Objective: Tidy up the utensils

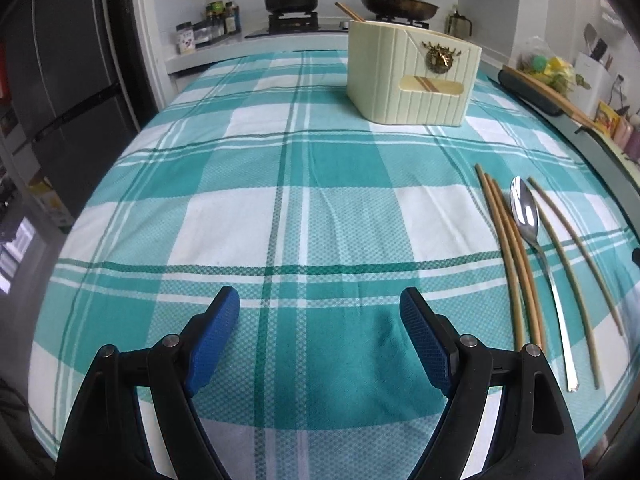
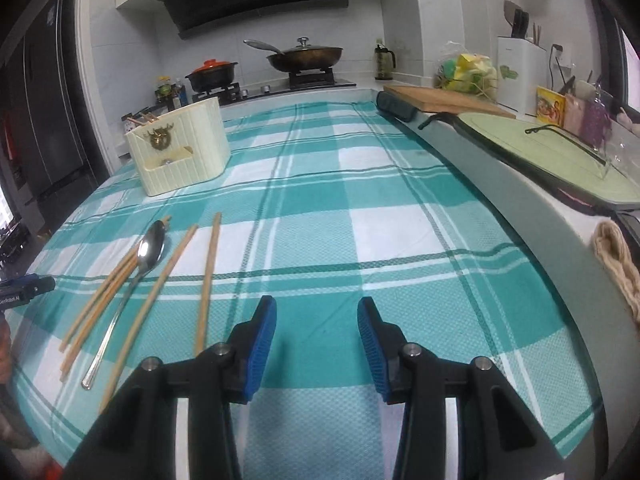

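A metal spoon (image 1: pixel 527 216) lies among several wooden chopsticks (image 1: pixel 506 240) on the teal checked tablecloth (image 1: pixel 280 200), to the right of my left gripper (image 1: pixel 320 300), which is open and empty. A cream utensil holder (image 1: pixel 412 76) stands at the far side with chopsticks sticking out of it. In the right wrist view the spoon (image 2: pixel 150 248) and chopsticks (image 2: pixel 208 276) lie left of my right gripper (image 2: pixel 317 306), which is open and empty. The holder (image 2: pixel 180 148) stands far left.
A stove with a red-lidded pot (image 2: pixel 212 74) and a pan (image 2: pixel 306 56) is at the back. A raised counter edge (image 2: pixel 500 184) runs along the right with a cutting board (image 2: pixel 440 100) and a green tray (image 2: pixel 552 152). A dark fridge (image 1: pixel 60 80) stands left.
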